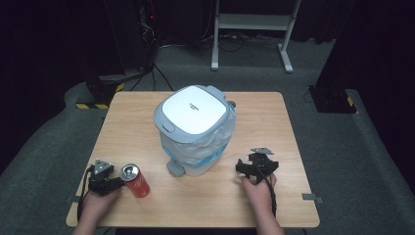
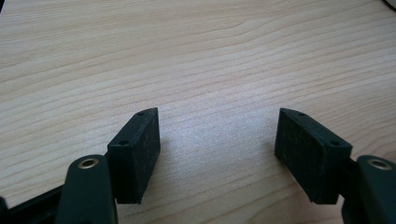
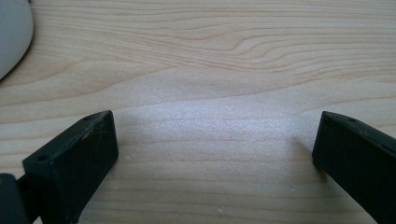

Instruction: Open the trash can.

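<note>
A red soda can (image 1: 135,180) lies tilted on the wooden table (image 1: 137,127) near its front left. Just left of the can rests my left gripper (image 1: 103,178), held by a hand; its jaws stand open over bare wood (image 2: 217,135) with nothing between them. A white and grey pedal bin (image 1: 194,128) with a shut lid and a plastic liner stands in the table's middle. To the bin's right, my right gripper (image 1: 256,164) sits low on the table in the other hand. Its jaws are wide open above bare wood (image 3: 215,140) and hold nothing.
The bin's grey foot pedal (image 1: 175,167) sticks out toward the front. A pale curved edge of the bin (image 3: 13,37) shows at the upper left of the right gripper view. A white frame (image 1: 252,29) and dark stands sit on the floor behind the table.
</note>
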The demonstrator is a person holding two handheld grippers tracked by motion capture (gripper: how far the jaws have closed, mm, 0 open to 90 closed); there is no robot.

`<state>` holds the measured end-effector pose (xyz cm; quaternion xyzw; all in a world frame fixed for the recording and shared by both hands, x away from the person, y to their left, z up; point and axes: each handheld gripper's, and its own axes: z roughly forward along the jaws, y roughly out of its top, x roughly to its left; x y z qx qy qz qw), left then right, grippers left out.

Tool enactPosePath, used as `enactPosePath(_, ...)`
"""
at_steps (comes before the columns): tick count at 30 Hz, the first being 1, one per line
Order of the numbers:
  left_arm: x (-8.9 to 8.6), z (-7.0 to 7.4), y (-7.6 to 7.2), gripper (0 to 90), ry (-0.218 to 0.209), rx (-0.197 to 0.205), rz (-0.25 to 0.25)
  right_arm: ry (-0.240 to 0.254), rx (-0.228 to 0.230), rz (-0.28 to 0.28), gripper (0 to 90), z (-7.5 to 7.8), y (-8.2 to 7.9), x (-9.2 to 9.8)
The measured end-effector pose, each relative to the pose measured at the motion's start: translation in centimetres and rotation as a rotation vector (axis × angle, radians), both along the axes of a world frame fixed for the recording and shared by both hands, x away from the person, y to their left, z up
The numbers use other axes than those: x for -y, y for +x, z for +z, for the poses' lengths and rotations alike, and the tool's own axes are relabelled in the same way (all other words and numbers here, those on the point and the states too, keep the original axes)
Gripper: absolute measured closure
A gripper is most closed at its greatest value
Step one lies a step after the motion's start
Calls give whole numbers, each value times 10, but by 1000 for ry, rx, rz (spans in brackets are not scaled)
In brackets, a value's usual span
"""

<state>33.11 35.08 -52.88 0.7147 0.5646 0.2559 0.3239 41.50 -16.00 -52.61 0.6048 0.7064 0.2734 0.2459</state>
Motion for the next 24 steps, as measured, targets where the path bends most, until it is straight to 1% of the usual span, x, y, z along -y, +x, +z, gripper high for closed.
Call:
enactPosePath(4, 0, 0, 0, 310, 1, 0, 1, -1, 1, 39, 0, 0, -1, 3)
enactPosePath(5, 0, 0, 0, 310, 1, 0, 1, -1, 1, 39, 0, 0, -1, 3)
enactPosePath(9, 0, 0, 0, 311, 2, -2, 2, 2, -2, 91, 0, 0, -7, 2)
enactPosePath(15, 1, 0, -1, 316, -1, 0, 13, 3, 0, 127, 1, 0, -8, 2)
enactPosePath(24, 0, 0, -1, 317, -5, 0, 10, -2, 3, 129, 7, 0, -9, 1)
